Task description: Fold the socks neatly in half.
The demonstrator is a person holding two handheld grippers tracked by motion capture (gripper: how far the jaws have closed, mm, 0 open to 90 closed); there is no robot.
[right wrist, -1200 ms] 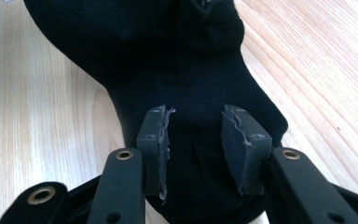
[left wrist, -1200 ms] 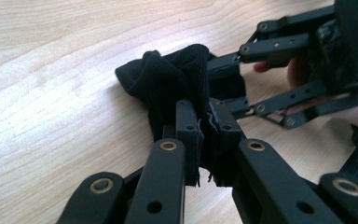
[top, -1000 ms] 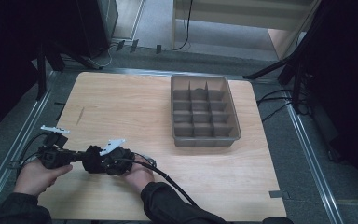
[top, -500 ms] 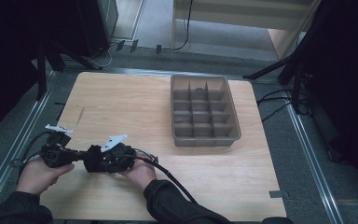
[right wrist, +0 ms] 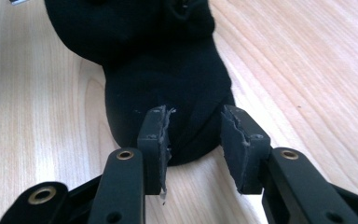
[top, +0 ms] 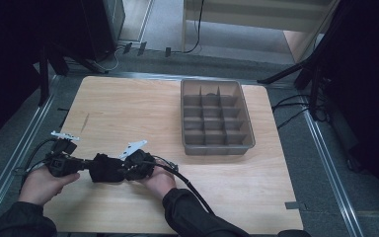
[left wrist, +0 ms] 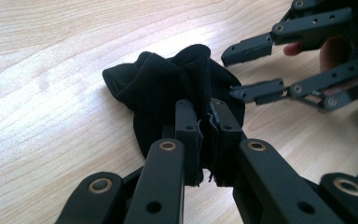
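- Black cloth lying on surface at lower left of high view, between both claws.
- Left claw clamped on bunched cloth edge; worth holding firm as anchor.
- Right claw half open, just been closing, pads astride cloth end, not pressing; best pushed deeper before pinching.
- Tray at upper right: one dark bit in a far compartment, too small to tell.

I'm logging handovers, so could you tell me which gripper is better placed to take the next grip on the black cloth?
The right gripper: its jaws stand apart over the near end of the black cloth, having just closed a little. The left gripper is already clamped on the cloth.
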